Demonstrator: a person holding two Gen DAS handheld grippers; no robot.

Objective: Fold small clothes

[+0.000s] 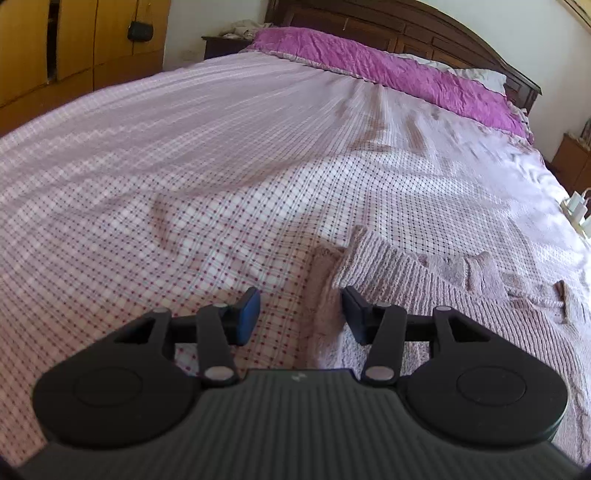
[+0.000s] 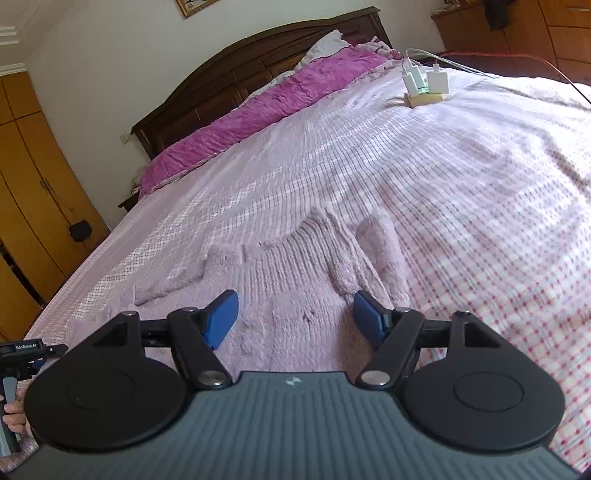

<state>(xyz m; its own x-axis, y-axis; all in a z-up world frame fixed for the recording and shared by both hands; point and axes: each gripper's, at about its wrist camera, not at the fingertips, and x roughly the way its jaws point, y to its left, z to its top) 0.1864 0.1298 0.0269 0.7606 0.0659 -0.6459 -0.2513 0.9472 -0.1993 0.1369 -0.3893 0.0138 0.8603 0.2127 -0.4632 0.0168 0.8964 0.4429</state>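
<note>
Left wrist view first: left gripper [image 1: 301, 314] hangs low over the bed, jaws roughly half open, blue pads gripping nothing. Between and under them lies the left edge of the pale lilac knit garment [image 1: 424, 291], spread flat on the checked bedsheet [image 1: 184, 184]; the right finger sits over the knit, the left finger [image 1: 247, 314] over bare sheet just beside it. A folded-over strip of the knit runs up between the fingers. Further back, a magenta cover [image 1: 388, 70] lies across the head of the bed, w/ the dark wooden headboard [image 1: 406, 26] behind and a yellow wardrobe [image 1: 55, 55] at far left. Over to the right wrist view: right gripper [image 2: 295, 321] has jaws wide, nothing held, pads clear of the fabric. The knit garment [image 2: 288, 273] lies straight ahead and beneath, ribbed part toward the middle of the bed, a sleeve [image 2: 170, 284] out to the left. White chargers [image 2: 424, 81] sit on a small block near the far corner. At bottom left a hand [image 2: 13, 417] holds the other gripper's handle.
</note>
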